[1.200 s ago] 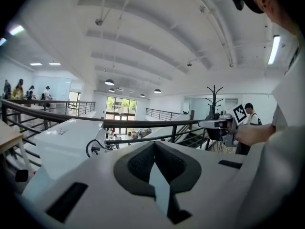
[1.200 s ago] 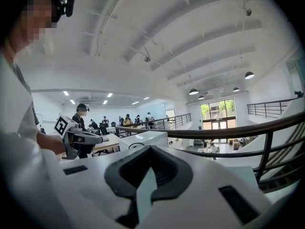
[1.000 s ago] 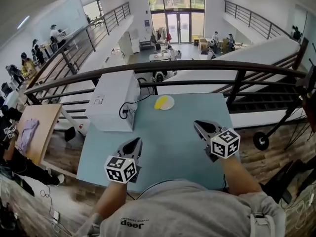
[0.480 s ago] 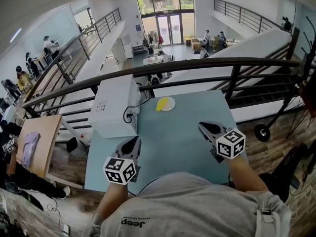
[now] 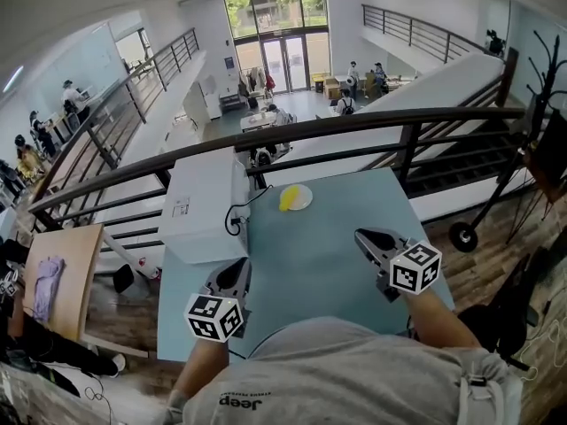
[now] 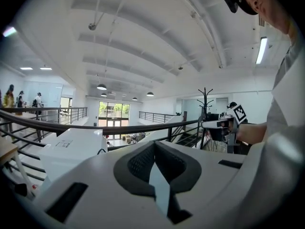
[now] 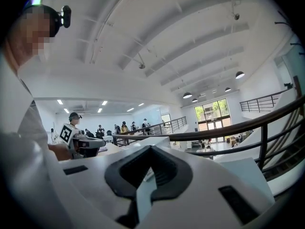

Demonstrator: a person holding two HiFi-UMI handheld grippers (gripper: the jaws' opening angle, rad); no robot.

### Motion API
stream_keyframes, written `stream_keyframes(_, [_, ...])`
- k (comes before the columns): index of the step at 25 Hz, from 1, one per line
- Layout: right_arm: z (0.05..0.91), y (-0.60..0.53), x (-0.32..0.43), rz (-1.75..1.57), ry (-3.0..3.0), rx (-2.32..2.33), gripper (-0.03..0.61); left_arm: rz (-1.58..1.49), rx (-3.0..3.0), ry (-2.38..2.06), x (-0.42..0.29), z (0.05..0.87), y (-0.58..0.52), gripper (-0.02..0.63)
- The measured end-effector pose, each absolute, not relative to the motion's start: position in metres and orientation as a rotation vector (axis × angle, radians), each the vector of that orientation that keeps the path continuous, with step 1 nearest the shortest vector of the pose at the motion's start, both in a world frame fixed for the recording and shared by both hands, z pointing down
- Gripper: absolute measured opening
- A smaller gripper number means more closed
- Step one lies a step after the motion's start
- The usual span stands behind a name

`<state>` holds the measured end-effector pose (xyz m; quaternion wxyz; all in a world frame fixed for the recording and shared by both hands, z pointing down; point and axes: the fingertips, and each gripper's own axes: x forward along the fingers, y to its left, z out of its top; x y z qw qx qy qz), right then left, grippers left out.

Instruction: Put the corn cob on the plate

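Both grippers have drifted a little over the near end of the table [image 5: 319, 255], coming no closer to the work. The jaws of my left gripper [image 5: 236, 271] are pressed together on nothing, and the jaws of my right gripper [image 5: 367, 236] look closed and empty too. Far ahead, near the white box [image 5: 202, 204], the yellow corn cob [image 5: 287, 199] seems to lie on the left part of the white plate [image 5: 304, 196]. I judge the placing done or nearly so. Next I should only check that the cob sits fully inside the rim.
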<state>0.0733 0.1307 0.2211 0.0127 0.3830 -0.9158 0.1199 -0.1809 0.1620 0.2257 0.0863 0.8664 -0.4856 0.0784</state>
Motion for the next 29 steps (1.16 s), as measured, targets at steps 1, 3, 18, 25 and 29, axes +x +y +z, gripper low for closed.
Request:
stream_keyframes(1, [0.22, 0.131, 0.073, 0.379, -2.865, 1.191, 0.016, 0.23, 2.581, -1.442, -0.181, 0.227, 0.162, 0.018])
stream_keyframes(3, [0.218, 0.131, 0.073, 0.364, -2.869, 1.183, 0.015, 0.223, 2.578, -1.439, -0.18, 0.229, 0.161, 0.018])
stream_keyframes(18, [0.217, 0.126, 0.077, 0.283, -2.858, 1.079, 0.015, 0.197, 2.522, -1.486, -0.17, 0.234, 0.165, 0.018])
stream_keyframes(25, [0.219, 0.126, 0.074, 0.291, -2.862, 1.061, 0.015, 0.207, 2.52, -1.488, -0.17, 0.233, 0.165, 0.018])
stream_keyframes(29, [0.218, 0.125, 0.07, 0.288, -2.868, 1.048, 0.015, 0.209, 2.518, -1.49, -0.173, 0.233, 0.162, 0.018])
